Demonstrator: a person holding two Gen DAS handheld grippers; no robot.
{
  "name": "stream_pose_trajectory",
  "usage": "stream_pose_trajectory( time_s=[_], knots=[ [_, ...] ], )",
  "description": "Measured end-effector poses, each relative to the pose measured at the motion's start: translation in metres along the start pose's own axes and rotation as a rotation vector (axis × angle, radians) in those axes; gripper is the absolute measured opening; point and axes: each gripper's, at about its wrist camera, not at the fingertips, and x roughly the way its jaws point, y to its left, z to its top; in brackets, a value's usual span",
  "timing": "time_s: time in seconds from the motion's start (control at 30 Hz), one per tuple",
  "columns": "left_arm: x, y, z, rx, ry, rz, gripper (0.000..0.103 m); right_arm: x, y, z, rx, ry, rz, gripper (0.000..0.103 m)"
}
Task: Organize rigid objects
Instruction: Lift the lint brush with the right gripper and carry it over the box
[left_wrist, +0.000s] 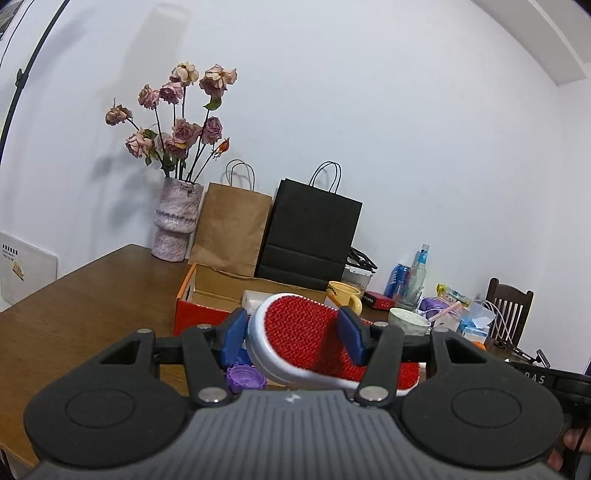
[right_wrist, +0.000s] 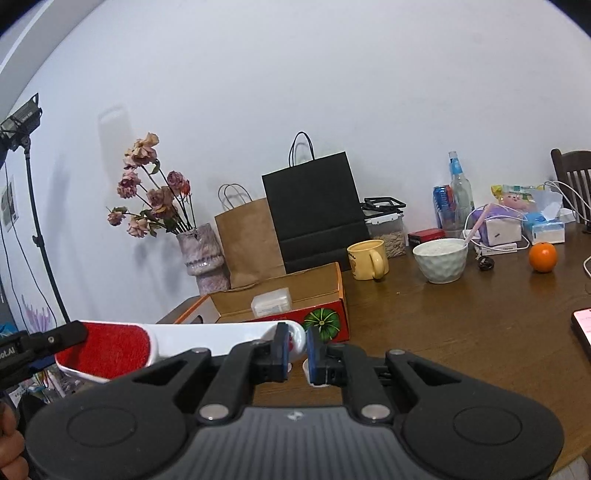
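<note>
- Left gripper (left_wrist: 293, 334), lower centre of left wrist view: jaws clamp lint brush (left_wrist: 301, 332) across its red head, prob. so the wide end is carried steady.
- Right gripper (right_wrist: 297, 349), lower centre of right wrist view: clenched on the brush's white handle tip.
- Orange box (right_wrist: 280, 306) just behind, top open, one small clear case inside; room left for the brush.
- Table (right_wrist: 461, 325) bare to the right.

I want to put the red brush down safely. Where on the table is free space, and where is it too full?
Bare wood lies left of the orange box, in front of the vase, and between the box and the phone, in front of the white bowl. The back edge, from the yellow mug to the tissue packs, is crowded.
</note>
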Motion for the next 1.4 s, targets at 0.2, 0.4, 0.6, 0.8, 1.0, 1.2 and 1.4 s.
stream_pose_trajectory(
  time_s=[0.2,0.4,0.6,0.8,1.0,1.2,1.4],
  knots=[
    [-0.008,0.008,0.001,-0.025,-0.009,0.004,0.054,0.001,0.009,0.003,-0.015,-0.003,0.009,0.010],
    [0.008,0.017,0.005,-0.025,-0.013,0.018,0.054,0.028,0.014,0.010,-0.021,0.009,0.005,0.010],
    [0.052,0.025,0.034,-0.013,-0.042,0.016,0.054,0.077,0.016,0.048,-0.037,-0.005,0.029,0.010],
    [0.116,0.028,0.075,0.016,-0.063,0.023,0.054,0.148,0.014,0.095,-0.022,-0.006,0.043,0.010],
    [0.173,0.036,0.099,0.025,-0.023,0.039,0.054,0.209,0.009,0.120,-0.019,0.039,0.043,0.010],
    [0.226,0.054,0.099,0.006,0.098,0.077,0.054,0.269,0.000,0.115,-0.016,0.171,0.021,0.010],
    [0.271,0.077,0.083,-0.033,0.296,0.124,0.054,0.328,-0.009,0.093,-0.032,0.366,0.008,0.010]
  ],
)
